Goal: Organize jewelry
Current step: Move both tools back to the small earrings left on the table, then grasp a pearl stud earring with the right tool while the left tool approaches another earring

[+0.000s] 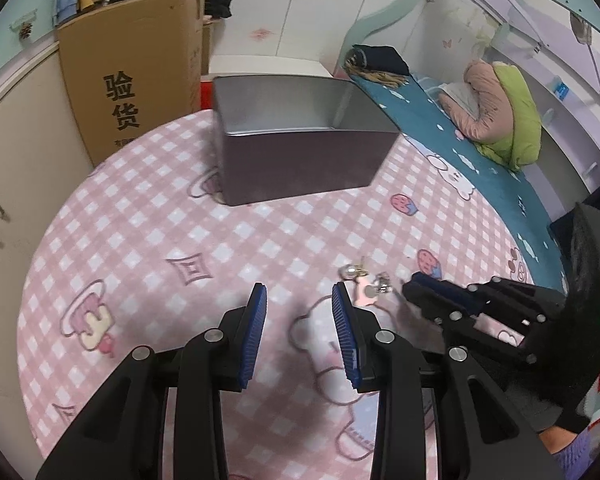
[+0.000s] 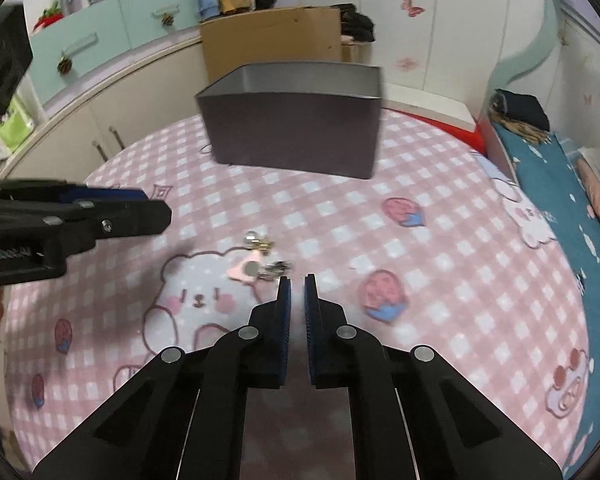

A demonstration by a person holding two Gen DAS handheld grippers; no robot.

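A small heap of jewelry lies on the pink checked cloth: a gold piece with a pearl [image 1: 354, 270] [image 2: 258, 242], a pink flat piece [image 1: 366, 294] [image 2: 242, 271] and a silver piece [image 1: 382, 284] [image 2: 277, 269]. My left gripper [image 1: 300, 296] [image 2: 162, 214] stands open and holds nothing, with the heap just right of its right finger. My right gripper [image 2: 298, 280] [image 1: 411, 287] is shut with nothing between its pads, its tips just right of the silver piece. An open dark grey box [image 1: 300, 168] [image 2: 296, 140] stands farther back on the cloth.
A tall cardboard carton [image 1: 132, 80] leans behind the table at the left, next to cream cabinets [image 1: 16, 152]. A bed with a blue sheet [image 1: 440, 120] and bundled bedding [image 1: 500, 112] runs along the right. A hand in a purple sleeve [image 1: 568, 448] holds the right gripper.
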